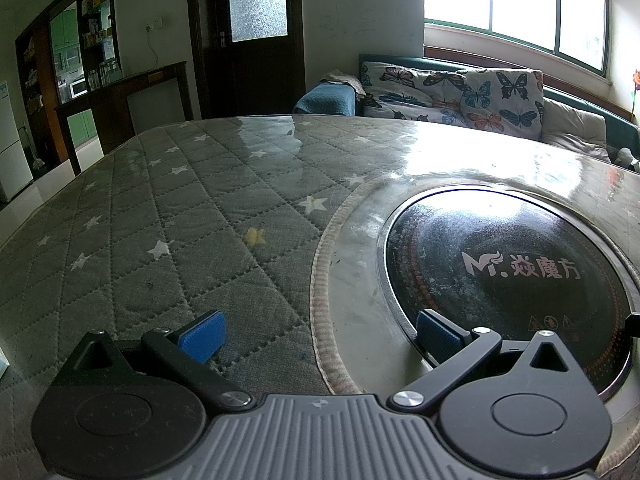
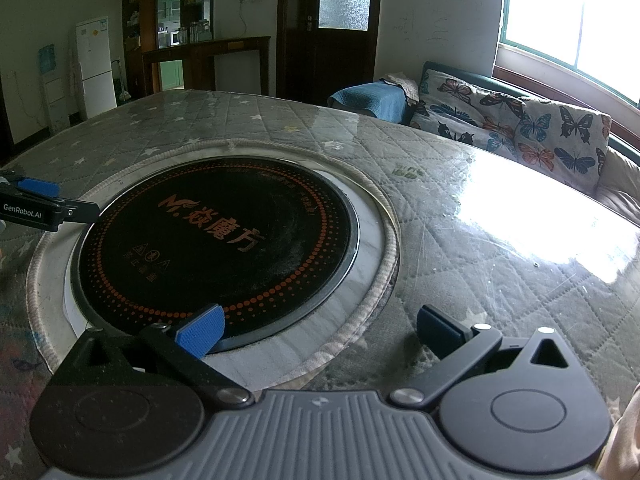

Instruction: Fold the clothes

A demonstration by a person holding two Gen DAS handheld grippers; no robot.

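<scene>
No garment shows in either wrist view, so the clothes to be folded must lie somewhere off-frame — a judgement that the folding has not begun here. What fills both views is the counter [image 1: 168, 208], covered in a grey quilted cloth stitched in diamonds and dotted with pale stars, under a glossy clear sheet that throws back the window glare. Set into it is a round black induction hob [image 2: 216, 240], smooth and glassy, ringed with orange dots and a metal band, and bordered by a braided trim where the cloth is cut away. The left hand-held gripper [image 1: 320, 332] hangs low over the counter with its jaws wide and nothing between them, the hob at its 2 o'clock; its blue ribbed pads [image 1: 204, 336] face inward. The right hand-held gripper [image 2: 320, 332] is likewise spread wide and empty, the hob at its 11 o'clock. Both seem poised ready rather than working. Beyond the counter, at 1 o'clock, a sofa [image 1: 452, 96] carries butterfly-print cushions beneath a bright window [image 1: 516, 4].
</scene>
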